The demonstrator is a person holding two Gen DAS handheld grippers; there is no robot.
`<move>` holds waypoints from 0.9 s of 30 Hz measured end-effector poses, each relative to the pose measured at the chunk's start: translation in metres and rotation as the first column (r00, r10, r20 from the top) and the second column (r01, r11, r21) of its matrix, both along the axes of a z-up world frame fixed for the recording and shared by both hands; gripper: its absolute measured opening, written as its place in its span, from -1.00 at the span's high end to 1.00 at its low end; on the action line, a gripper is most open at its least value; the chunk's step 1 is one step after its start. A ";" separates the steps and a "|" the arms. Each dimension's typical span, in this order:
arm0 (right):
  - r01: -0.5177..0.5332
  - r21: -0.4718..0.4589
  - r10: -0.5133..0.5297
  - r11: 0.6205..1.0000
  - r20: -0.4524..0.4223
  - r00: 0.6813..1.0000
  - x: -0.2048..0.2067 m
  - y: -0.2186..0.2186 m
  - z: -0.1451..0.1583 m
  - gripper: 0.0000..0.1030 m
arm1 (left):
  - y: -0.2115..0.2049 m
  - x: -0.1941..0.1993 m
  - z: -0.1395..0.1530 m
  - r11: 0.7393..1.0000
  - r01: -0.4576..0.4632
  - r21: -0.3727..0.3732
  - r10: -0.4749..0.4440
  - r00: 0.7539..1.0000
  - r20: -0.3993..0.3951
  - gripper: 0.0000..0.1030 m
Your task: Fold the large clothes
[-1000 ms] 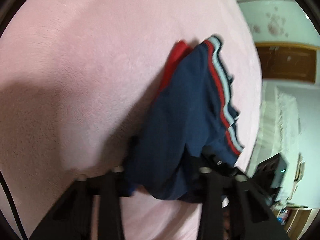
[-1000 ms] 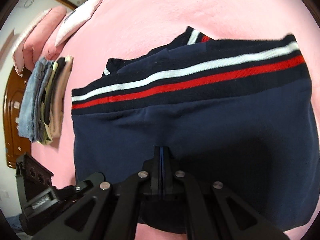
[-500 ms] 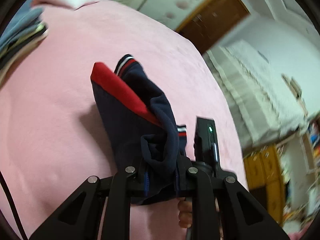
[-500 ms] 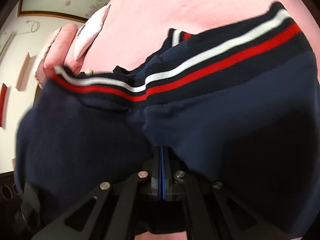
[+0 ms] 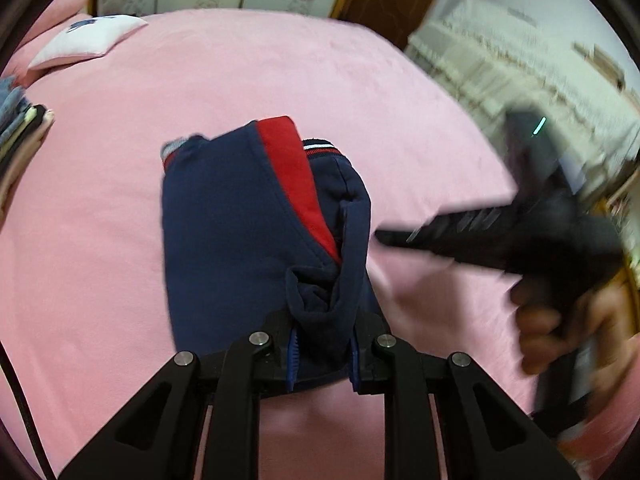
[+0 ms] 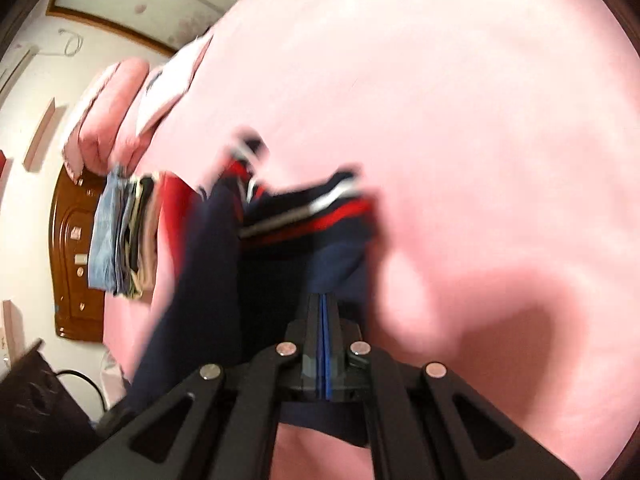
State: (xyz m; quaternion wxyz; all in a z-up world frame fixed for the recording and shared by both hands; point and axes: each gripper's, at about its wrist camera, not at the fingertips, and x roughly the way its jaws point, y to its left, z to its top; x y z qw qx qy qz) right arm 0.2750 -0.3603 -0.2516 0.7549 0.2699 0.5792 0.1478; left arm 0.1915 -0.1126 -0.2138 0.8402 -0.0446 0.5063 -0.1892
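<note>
A navy garment point(image 5: 232, 240) with a red panel and red-and-white striped trim lies folded on the pink bed point(image 5: 280, 76). My left gripper point(image 5: 324, 354) is shut on a bunched fold at its near edge. My right gripper point(image 6: 325, 344) has its jaws pressed together; the navy garment point(image 6: 216, 264) lies just ahead and beside it, blurred, and whether cloth is pinched cannot be told. In the left wrist view the right gripper point(image 5: 384, 237) appears blurred at right, held in a hand, apart from the garment.
A stack of folded clothes point(image 6: 120, 236) lies at the bed's far left, also showing in the left wrist view point(image 5: 16, 128). A white pillow point(image 5: 88, 40) lies near a wooden headboard point(image 6: 74, 256). A cream lace-covered piece of furniture point(image 5: 520, 60) stands beyond the bed.
The garment has been folded over into a compact bundle on the bed. My right gripper has swung away to the right of it. My left gripper keeps its hold on the near edge.
</note>
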 end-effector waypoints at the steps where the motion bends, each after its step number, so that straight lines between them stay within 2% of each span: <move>1: 0.001 -0.008 0.000 1.000 0.010 1.000 0.000 -0.006 0.004 1.00 | -0.007 0.000 -0.003 1.000 0.017 0.022 -0.017 1.000 -0.011 0.67; 3: 0.001 0.006 -0.002 1.000 0.035 0.999 -0.002 -0.017 0.012 1.00 | -0.022 0.000 -0.010 0.996 0.053 0.066 -0.051 0.998 -0.029 0.58; 6: -0.019 0.125 0.014 0.992 0.038 0.999 0.002 -0.020 0.014 0.93 | -0.034 -0.004 -0.013 0.994 0.080 0.080 -0.076 0.996 -0.051 0.22; 8: -0.040 0.162 0.037 0.986 0.021 0.999 0.007 -0.013 0.009 0.93 | -0.040 -0.006 -0.010 0.993 0.092 0.080 -0.087 0.995 -0.054 -0.16; 10: -0.072 0.181 0.076 0.981 -0.011 0.997 0.011 0.000 0.002 0.91 | -0.044 -0.009 -0.007 0.991 0.103 0.082 -0.099 0.994 -0.056 -0.27; 13: -0.104 0.223 0.118 0.969 -0.052 0.992 0.016 0.016 -0.008 0.68 | -0.043 -0.012 -0.004 0.988 0.124 0.088 -0.117 0.990 -0.081 -0.27; 15: -0.121 0.239 0.139 0.963 -0.056 0.989 0.018 0.028 -0.010 0.37 | -0.044 -0.011 -0.002 0.987 0.132 0.088 -0.125 0.988 -0.090 -0.28; 17: -0.148 0.200 0.165 0.968 -0.069 0.984 0.018 0.039 -0.013 0.10 | -0.037 -0.016 0.001 0.986 0.142 0.091 -0.133 0.986 -0.099 -0.28; 18: -0.166 0.176 0.182 0.970 -0.075 0.980 0.020 0.044 -0.015 0.07 | -0.038 -0.016 0.001 0.985 0.144 0.093 -0.134 0.985 -0.104 -0.28; 21: -0.202 0.144 0.214 0.969 -0.067 0.975 0.023 0.053 -0.018 0.09 | -0.027 -0.021 0.006 0.987 0.134 0.093 -0.121 0.984 -0.134 -0.28; 23: -0.220 0.135 0.229 0.966 -0.052 0.972 0.025 0.057 -0.016 0.88 | -0.014 -0.024 0.010 0.991 0.103 0.085 -0.088 0.982 -0.164 -0.28; 27: -0.210 0.152 0.211 0.966 0.010 0.978 0.020 0.053 0.001 0.90 | 0.009 -0.028 0.016 0.997 0.030 0.078 -0.013 0.980 -0.200 -0.28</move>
